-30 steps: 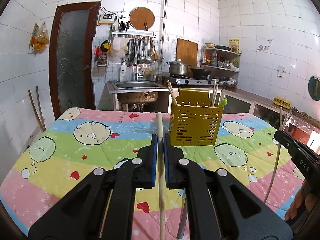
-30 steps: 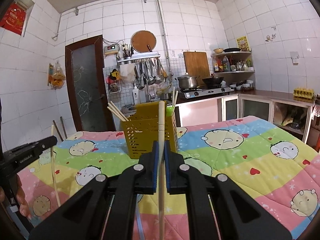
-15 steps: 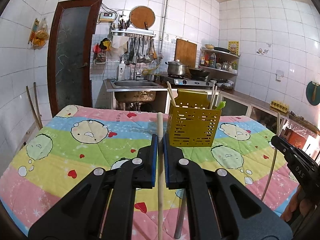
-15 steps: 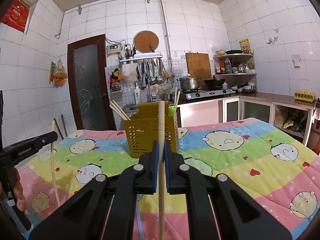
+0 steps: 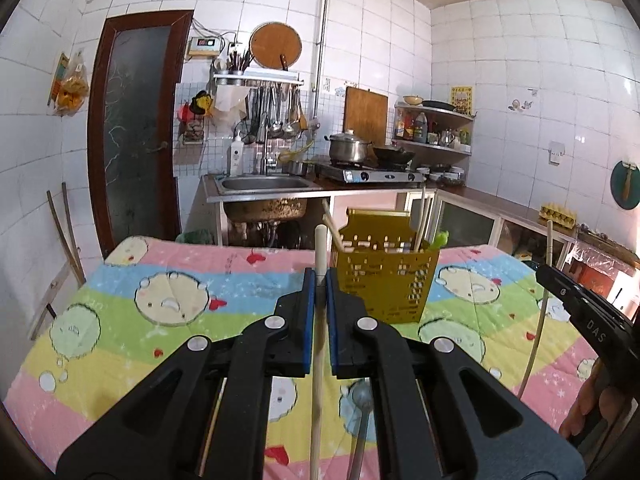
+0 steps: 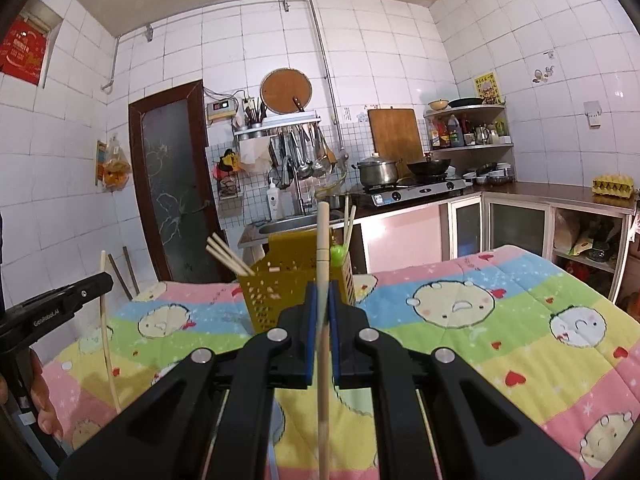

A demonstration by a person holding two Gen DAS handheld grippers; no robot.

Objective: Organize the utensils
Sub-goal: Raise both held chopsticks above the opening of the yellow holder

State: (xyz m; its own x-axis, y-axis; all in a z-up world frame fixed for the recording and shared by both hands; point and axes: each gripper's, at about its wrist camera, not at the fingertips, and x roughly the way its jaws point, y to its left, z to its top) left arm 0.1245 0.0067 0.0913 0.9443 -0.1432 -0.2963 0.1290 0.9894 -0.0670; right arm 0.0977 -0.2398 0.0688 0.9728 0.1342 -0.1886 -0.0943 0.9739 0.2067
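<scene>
Desk cover (image 5: 240,344): quilted, horizontal stripes of pink, blue, green and yellow, printed with pale round cartoon faces, red hearts and white stars. Utensil basket (image 5: 386,280): mustard yellow, perforated with small rectangular slots. Chopsticks (image 6: 226,258) in the basket: pale wood. Grippers: black bodies; fingers (image 5: 307,320) faced with blue pads, silver rivets. Held chopstick (image 6: 323,248): light beige. Wall tiles (image 6: 380,52): white. Door frame (image 5: 96,140): dark brown.

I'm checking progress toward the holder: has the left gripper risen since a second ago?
Yes. The left gripper, shut on a wooden chopstick, rose: the perforated yellow plastic utensil holder and sink sit lower in its view.
</scene>
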